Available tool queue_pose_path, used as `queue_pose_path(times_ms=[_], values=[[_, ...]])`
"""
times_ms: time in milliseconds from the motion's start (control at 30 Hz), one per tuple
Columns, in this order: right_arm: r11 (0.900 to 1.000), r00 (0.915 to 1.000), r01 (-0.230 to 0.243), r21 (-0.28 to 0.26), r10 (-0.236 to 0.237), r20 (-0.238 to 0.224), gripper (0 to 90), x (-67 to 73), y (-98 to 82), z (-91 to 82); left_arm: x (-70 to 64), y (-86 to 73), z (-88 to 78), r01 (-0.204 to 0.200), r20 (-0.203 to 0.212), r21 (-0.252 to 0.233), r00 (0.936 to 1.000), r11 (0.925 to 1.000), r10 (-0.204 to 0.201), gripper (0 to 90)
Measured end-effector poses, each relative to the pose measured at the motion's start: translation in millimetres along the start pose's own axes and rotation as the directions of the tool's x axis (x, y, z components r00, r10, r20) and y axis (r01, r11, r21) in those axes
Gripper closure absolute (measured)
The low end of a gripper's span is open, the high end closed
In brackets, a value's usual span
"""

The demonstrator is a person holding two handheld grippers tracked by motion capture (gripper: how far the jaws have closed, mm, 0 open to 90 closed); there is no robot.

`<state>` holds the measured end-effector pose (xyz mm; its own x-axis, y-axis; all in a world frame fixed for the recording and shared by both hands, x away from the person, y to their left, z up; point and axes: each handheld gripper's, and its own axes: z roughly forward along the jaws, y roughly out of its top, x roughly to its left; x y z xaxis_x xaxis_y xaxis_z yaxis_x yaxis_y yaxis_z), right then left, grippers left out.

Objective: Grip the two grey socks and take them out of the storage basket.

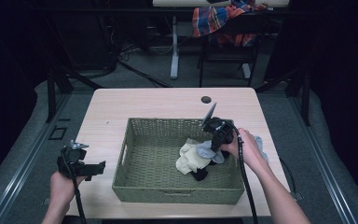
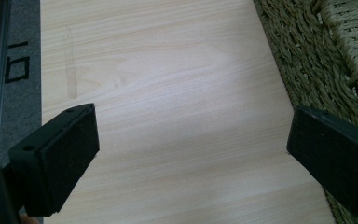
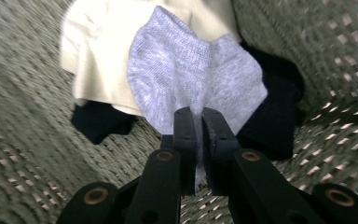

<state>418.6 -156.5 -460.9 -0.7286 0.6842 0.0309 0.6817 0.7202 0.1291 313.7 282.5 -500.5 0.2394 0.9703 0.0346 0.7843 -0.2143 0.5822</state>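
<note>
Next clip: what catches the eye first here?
The right gripper, reaching into the right side of the woven basket mid-table, is shut on a grey sock that lies over a cream one and black ones. The left gripper hangs open over bare table, left of the basket.

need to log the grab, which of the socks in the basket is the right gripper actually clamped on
The grey sock. The right gripper has its jaws shut on the sock's edge. The cream sock lies partly under it and the black sock lies beside it, neither gripped.
</note>
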Motion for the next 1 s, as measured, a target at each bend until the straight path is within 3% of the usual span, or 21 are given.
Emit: queue_pose_path(times_ms=[233, 633, 1000], values=[[0.997, 0.9997, 0.022, -0.068, -0.023, -0.012, 85.7, 4.5, -2.6, -18.4, 0.3, 0.1, 0.5, 0.001, -0.001, 0.001, 1.0000, 1.0000, -0.001, 2.4], [0.996, 0.9989, 0.046, -0.083, -0.046, -0.004, 85.7, 6.4, -1.1, -33.3, -0.3, 0.5, 2.2, 0.000, 0.009, 0.010, 1.0000, 1.0000, 0.000, 2.4], [0.986, 0.9996, 0.028, -0.163, -0.029, -0.006, 85.7, 2.3, -4.4, -61.0, -1.3, 0.4, 2.8, -0.004, 0.012, 0.006, 0.9999, 1.0000, 0.004, 2.5]])
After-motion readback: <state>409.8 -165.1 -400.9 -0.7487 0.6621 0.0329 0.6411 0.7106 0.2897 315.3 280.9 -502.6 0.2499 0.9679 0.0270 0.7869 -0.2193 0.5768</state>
